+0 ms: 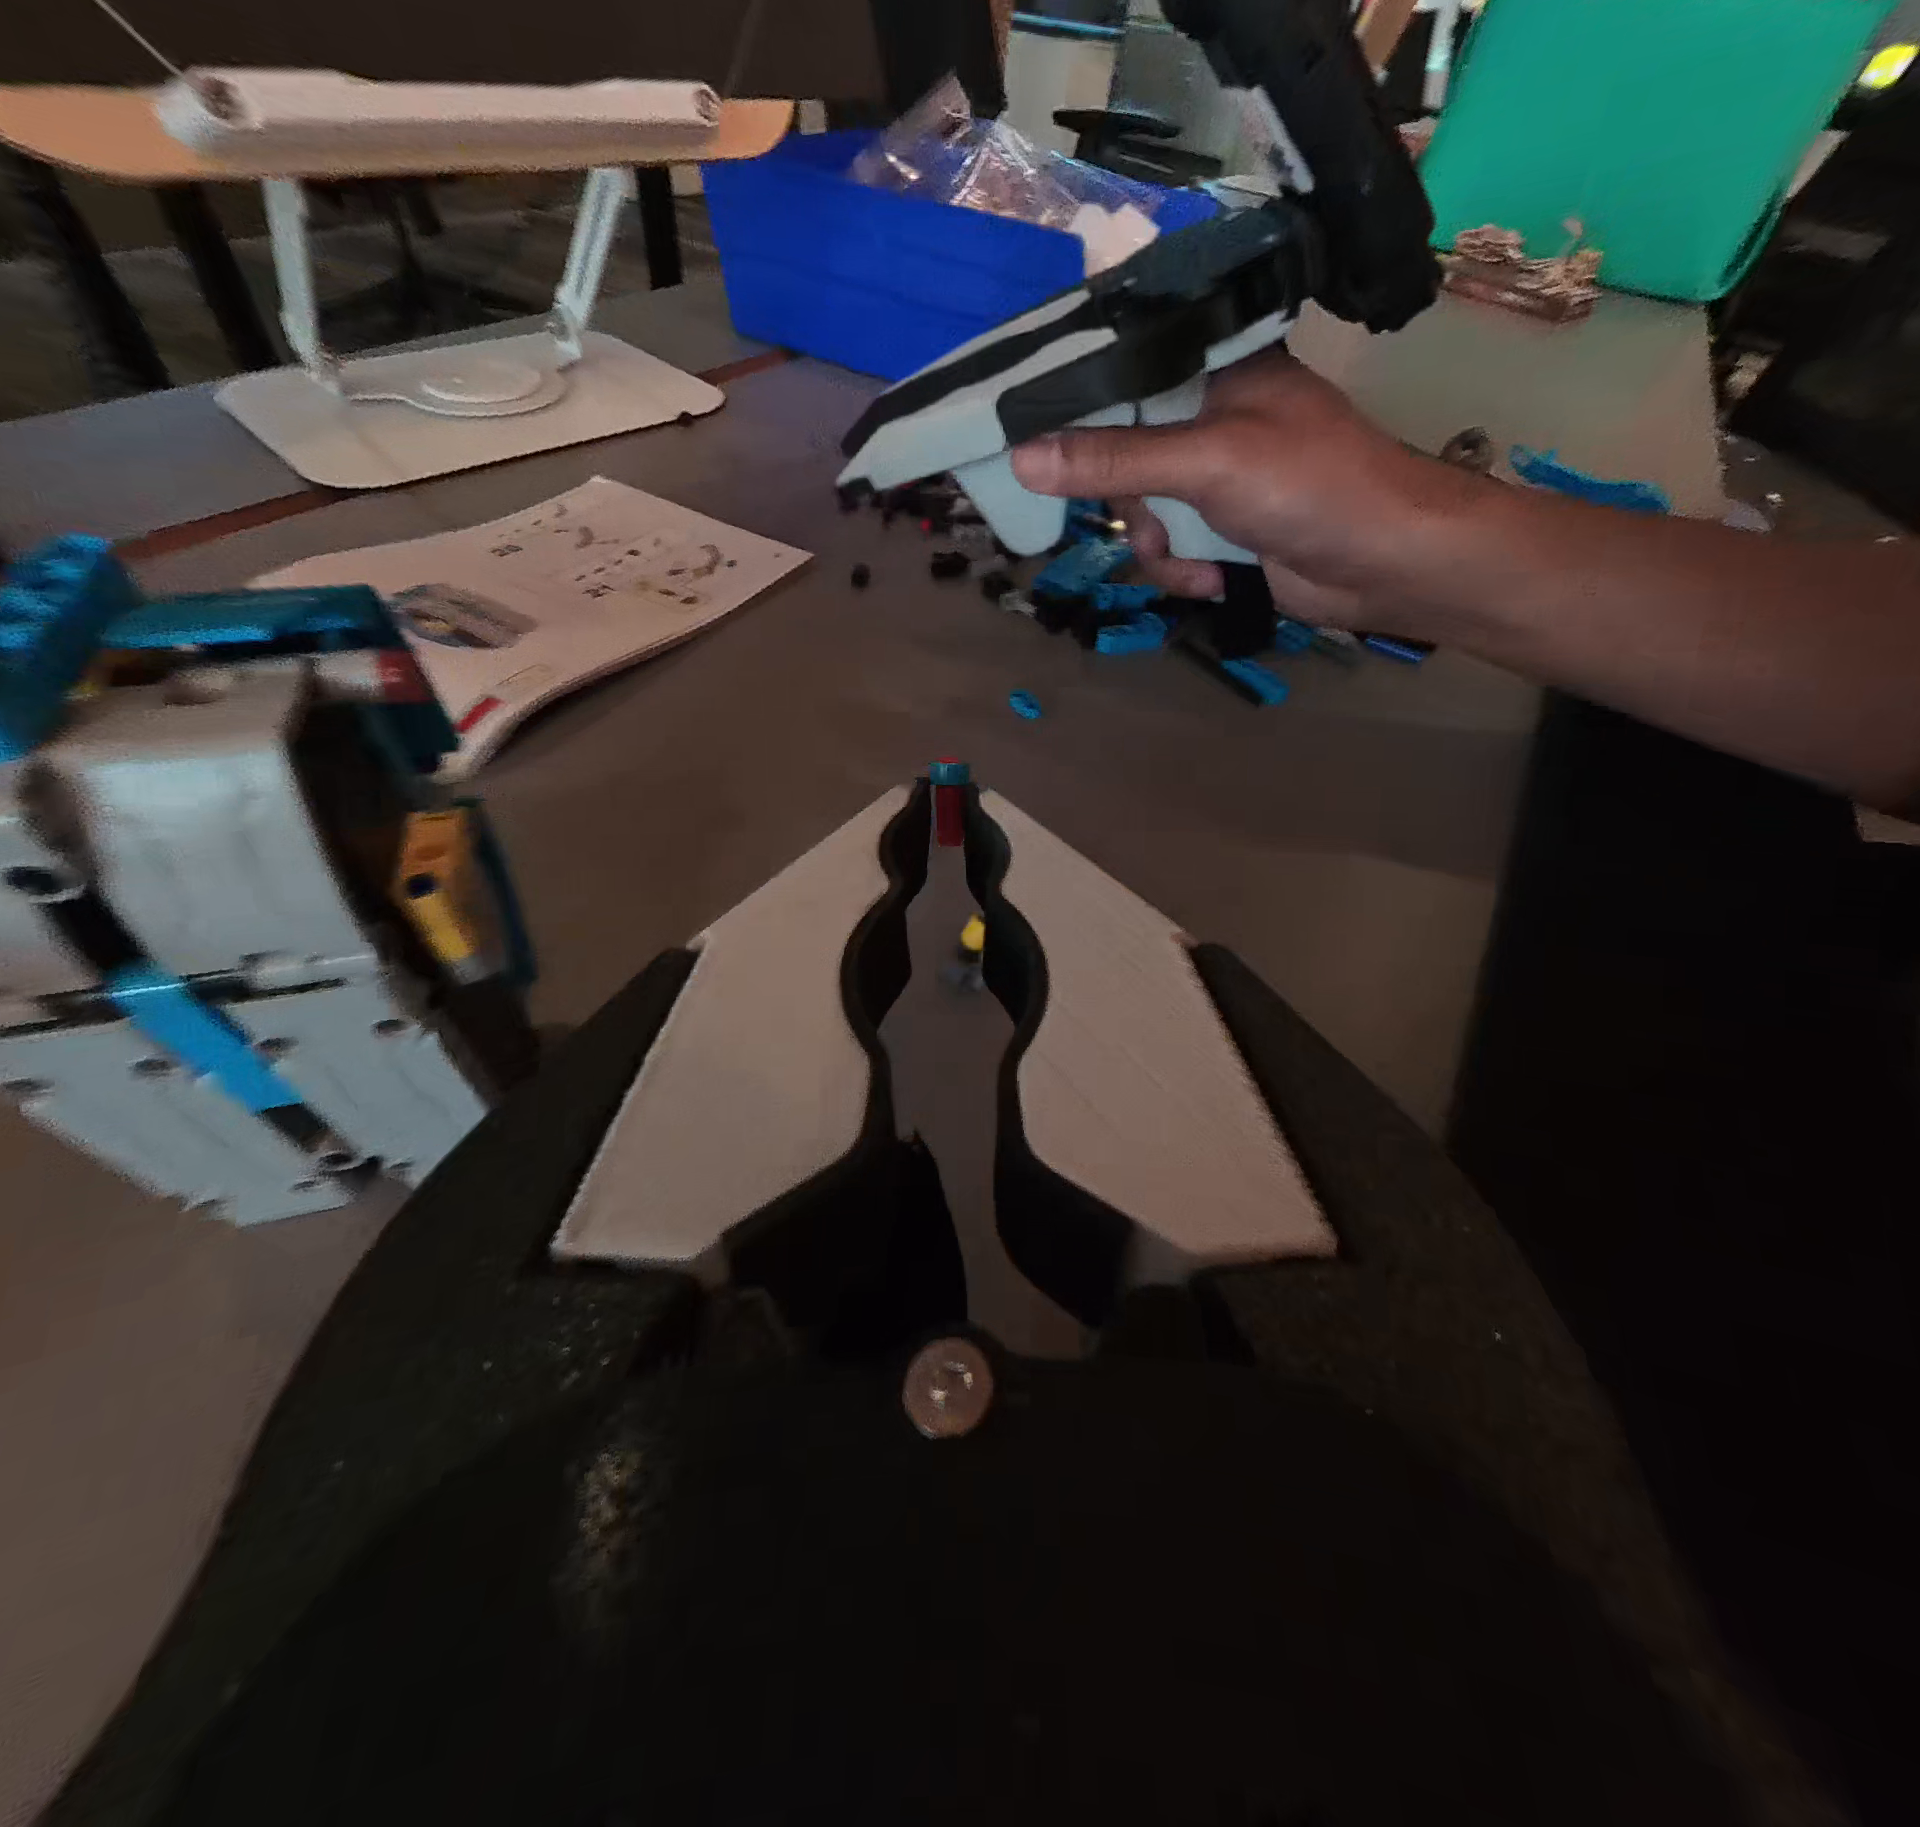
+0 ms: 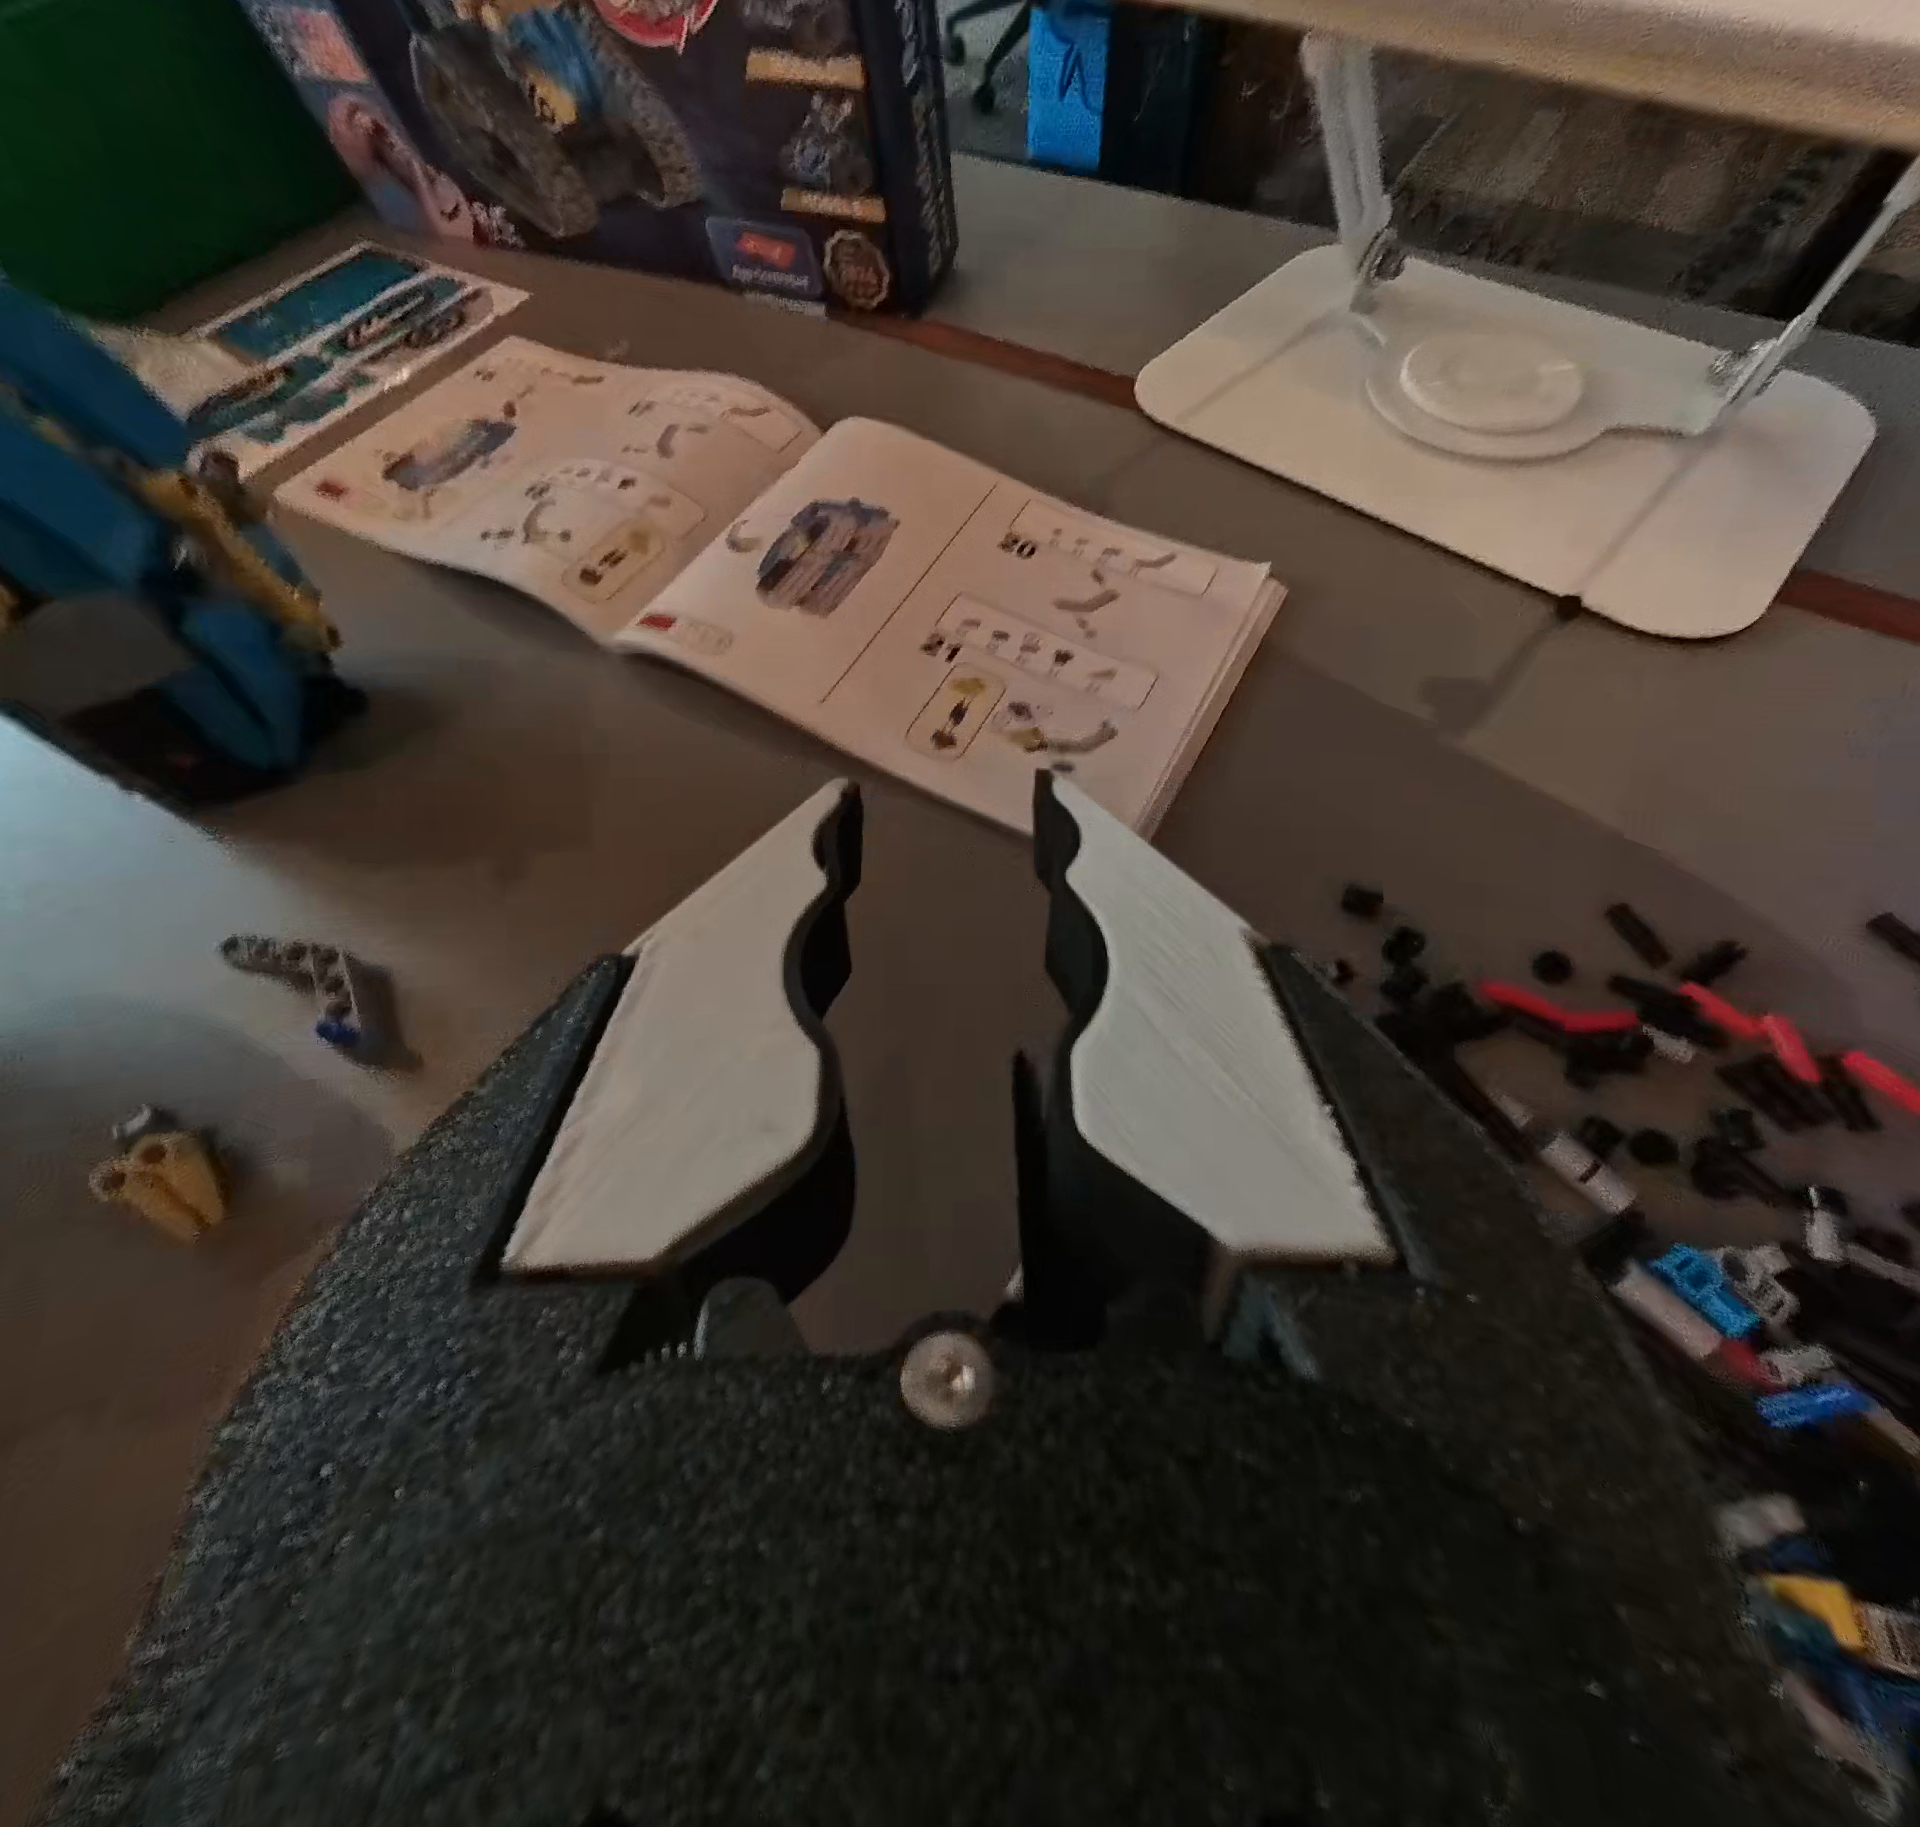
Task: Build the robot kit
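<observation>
Table is covered largest first: white stand, open instruction booklet laid flat for reading, loose part pile. Right gripper is held spread, empty, above the table. Left gripper is pinched on small red pin, kept clear of the surface.

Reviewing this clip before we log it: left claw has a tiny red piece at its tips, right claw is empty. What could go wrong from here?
1. The left claw pinches the small red pin only at its very tips, so it could slip or twist out.
2. The blurred blue and white model sits close on its left; a sideways move might knock it.
3. The right claw, open, hangs near the loose parts pile and open instruction booklet, and could scatter pieces.
</observation>
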Motion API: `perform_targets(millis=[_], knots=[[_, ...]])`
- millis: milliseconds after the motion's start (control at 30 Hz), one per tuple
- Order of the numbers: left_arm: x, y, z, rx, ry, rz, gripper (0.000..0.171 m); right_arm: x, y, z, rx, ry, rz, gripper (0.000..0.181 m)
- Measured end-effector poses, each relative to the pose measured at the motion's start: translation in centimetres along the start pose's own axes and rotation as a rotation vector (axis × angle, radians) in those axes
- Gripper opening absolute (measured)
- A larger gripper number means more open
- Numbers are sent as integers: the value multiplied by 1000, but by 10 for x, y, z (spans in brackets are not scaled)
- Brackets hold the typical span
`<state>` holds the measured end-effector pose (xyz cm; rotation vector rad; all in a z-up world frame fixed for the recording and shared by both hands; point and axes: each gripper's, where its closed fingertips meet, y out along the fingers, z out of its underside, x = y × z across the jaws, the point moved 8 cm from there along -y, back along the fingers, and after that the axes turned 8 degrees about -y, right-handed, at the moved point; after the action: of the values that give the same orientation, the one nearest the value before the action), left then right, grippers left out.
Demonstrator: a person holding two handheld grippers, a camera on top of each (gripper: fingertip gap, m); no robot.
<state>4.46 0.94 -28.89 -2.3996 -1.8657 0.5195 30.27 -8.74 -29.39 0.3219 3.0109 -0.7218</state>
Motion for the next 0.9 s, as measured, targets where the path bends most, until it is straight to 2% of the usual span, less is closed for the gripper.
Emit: perform_targets(millis=[100, 233, 333, 567, 900], knots=[[-4, 3, 5, 35, -45, 71, 5, 8, 2, 3, 48, -55, -30, 33], [3, -15, -2, -83, -137, 110, 5, 12, 4, -1, 76, -63, -59, 33], [13, -19, -2, -103, -187, 98, 5, 12, 4, 4, 108, -58, -63, 33], [8, -10, 2, -31, -96, 47, 6, 4, 0, 4, 92, -30, -73, 33], [16, -11, 1, -46, -148, 28, 6, 10, -6, -2, 55, -61, -109, 32]])
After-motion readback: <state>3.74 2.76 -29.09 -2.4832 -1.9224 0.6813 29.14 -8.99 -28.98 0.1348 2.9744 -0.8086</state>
